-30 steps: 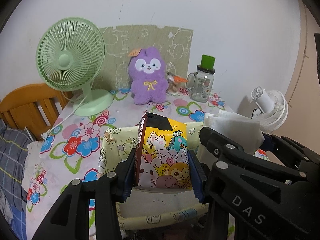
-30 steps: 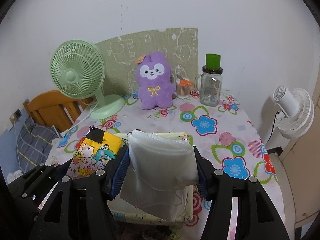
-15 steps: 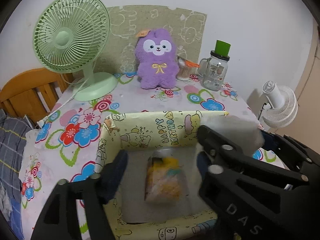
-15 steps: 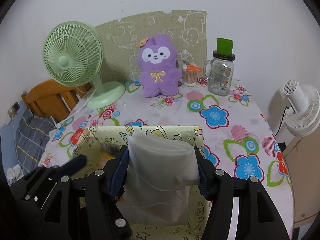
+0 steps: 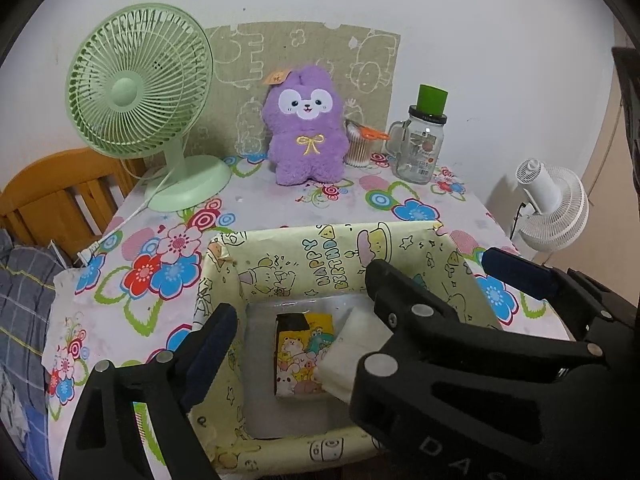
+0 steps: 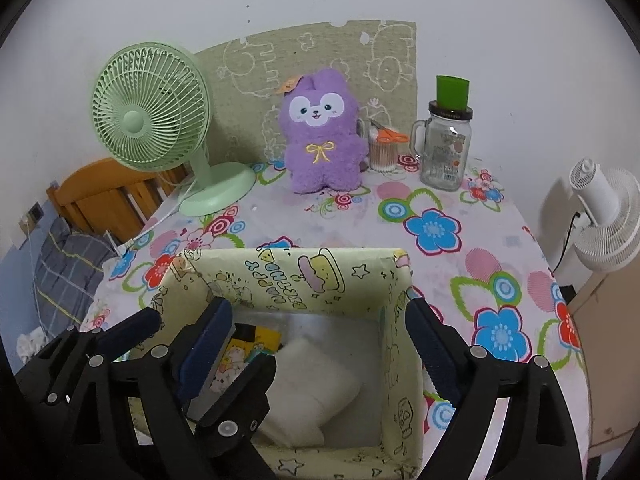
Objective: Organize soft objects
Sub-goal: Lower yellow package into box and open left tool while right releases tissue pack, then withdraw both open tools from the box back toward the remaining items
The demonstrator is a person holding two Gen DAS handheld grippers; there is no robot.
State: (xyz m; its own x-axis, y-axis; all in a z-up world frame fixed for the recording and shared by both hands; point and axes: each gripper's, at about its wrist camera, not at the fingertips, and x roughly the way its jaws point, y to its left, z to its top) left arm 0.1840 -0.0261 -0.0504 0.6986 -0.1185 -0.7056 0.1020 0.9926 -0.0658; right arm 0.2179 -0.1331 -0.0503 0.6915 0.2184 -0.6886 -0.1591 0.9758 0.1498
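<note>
With both packs now lying in the box, the cartoon tissue pack beside the white pack, my left claw and right claw have just opened and stand apart, empty, while the purple plush waits on the desk.

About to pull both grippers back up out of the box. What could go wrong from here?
1. Both grippers, left and right, hang open inside the yellow box, close together; they could knock each other or snag a wall.
2. The white packet leans on the cartoon tissue pack; it may slump.
</note>
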